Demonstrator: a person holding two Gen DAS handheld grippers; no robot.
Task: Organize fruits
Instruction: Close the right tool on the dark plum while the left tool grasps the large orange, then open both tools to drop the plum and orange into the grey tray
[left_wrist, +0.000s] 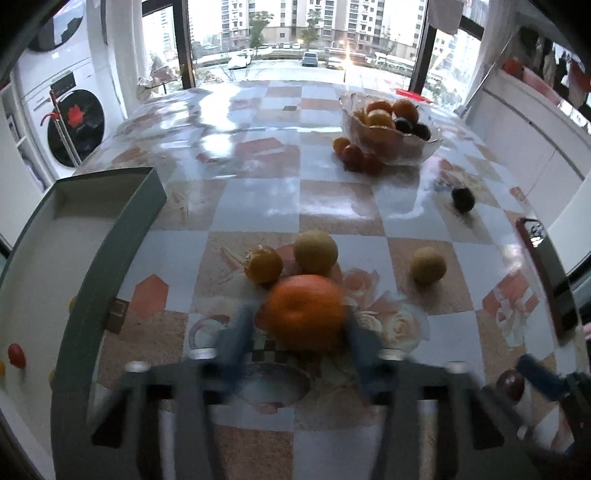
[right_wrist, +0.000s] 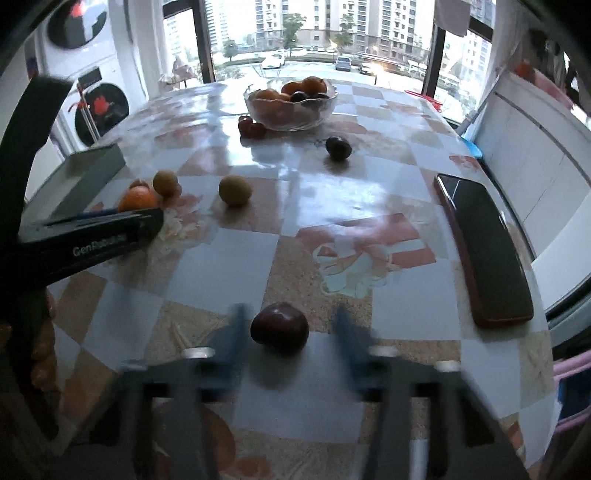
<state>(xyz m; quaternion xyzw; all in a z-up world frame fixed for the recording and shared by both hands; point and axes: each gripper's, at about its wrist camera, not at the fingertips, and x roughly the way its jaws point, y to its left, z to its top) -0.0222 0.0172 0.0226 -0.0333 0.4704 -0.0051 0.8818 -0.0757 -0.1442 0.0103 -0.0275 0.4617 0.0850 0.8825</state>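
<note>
Left tool (left_wrist: 301, 332), at the lower centre of its own view, has its two blue fingers set against either side of the orange (left_wrist: 304, 312), gripping it just above the desk (left_wrist: 258, 206). Right tool (right_wrist: 290, 332), low in its view, stands open, with a dark red plum (right_wrist: 279, 328) lying on the desk between its fingers and touching neither.

Along the left edge of the left view sits an open green box (left_wrist: 107, 258) with a pale inside, holding a small red fruit (left_wrist: 16, 355). Toward the upper right of that view a glass bowl (left_wrist: 388, 144) holds oranges and dark plums, with small red and orange fruits (left_wrist: 351, 151) against its near side. A black phone (right_wrist: 484, 247) lies at the right of the right view.

Just behind the gripped orange are a small stemmed orange fruit (left_wrist: 263, 264) and a yellowish round fruit (left_wrist: 316, 252), touching each other. Another yellowish fruit (left_wrist: 427, 265) lies apart to the right, and a lone dark plum (left_wrist: 463, 199) lies farther back, near the bowl.
</note>
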